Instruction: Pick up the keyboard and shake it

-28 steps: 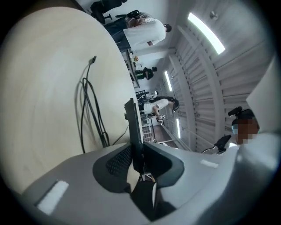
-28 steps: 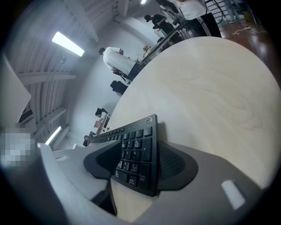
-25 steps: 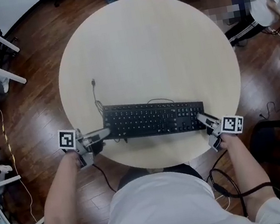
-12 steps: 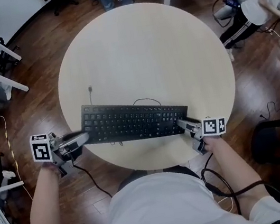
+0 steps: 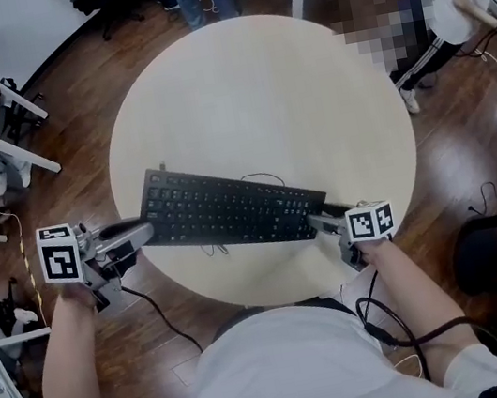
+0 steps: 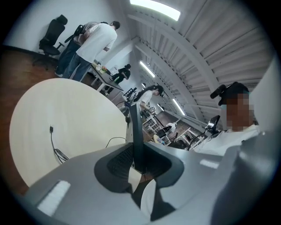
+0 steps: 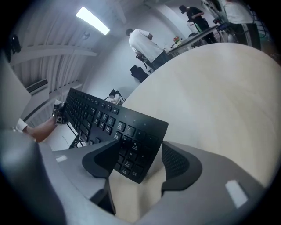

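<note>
Keyboard (image 5: 232, 210) tilts over round table (image 5: 257, 87); left gripper (image 5: 145, 231) fingers clamp it; right gripper (image 5: 316, 221) fingers opening around it.

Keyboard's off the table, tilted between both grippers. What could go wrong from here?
1. The right gripper has its jaws opening around the keyboard end, one pad clear of it. The weight may fall to the left gripper alone, which pinches just the thin opposite edge, so the keyboard could twist out and drop onto the table.
2. The cable trails loose on the table and might snag during shaking.
</note>
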A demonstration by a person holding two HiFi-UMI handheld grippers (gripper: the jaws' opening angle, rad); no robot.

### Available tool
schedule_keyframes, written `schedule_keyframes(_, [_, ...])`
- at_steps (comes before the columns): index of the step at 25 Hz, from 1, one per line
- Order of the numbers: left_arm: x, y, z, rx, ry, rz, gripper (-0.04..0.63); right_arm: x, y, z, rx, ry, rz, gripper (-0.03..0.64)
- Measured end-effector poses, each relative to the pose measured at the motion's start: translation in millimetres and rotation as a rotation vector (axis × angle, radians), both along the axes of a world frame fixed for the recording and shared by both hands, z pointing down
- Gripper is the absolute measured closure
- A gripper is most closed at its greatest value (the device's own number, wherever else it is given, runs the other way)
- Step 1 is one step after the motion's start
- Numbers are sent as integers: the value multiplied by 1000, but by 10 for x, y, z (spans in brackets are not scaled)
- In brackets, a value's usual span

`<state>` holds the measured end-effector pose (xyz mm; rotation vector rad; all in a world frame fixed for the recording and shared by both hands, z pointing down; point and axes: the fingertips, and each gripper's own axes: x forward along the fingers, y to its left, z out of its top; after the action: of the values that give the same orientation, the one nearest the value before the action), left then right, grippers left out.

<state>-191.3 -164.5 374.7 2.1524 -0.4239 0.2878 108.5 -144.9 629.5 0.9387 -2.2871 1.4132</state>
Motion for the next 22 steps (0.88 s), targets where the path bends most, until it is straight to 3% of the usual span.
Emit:
schedule_keyframes(13, [625,-583,-596,129,-180,88,526,-36,-106,-362,122,-4,-77,319])
schedule_keyframes(17, [942,-844,-712,142,-212,111,526,19,-297,-669,209,12,-103,319])
schedule_keyframes(22, [1159,-894,-927,221,-271,196,526,-98,-397,-1163,339,24,-128,319])
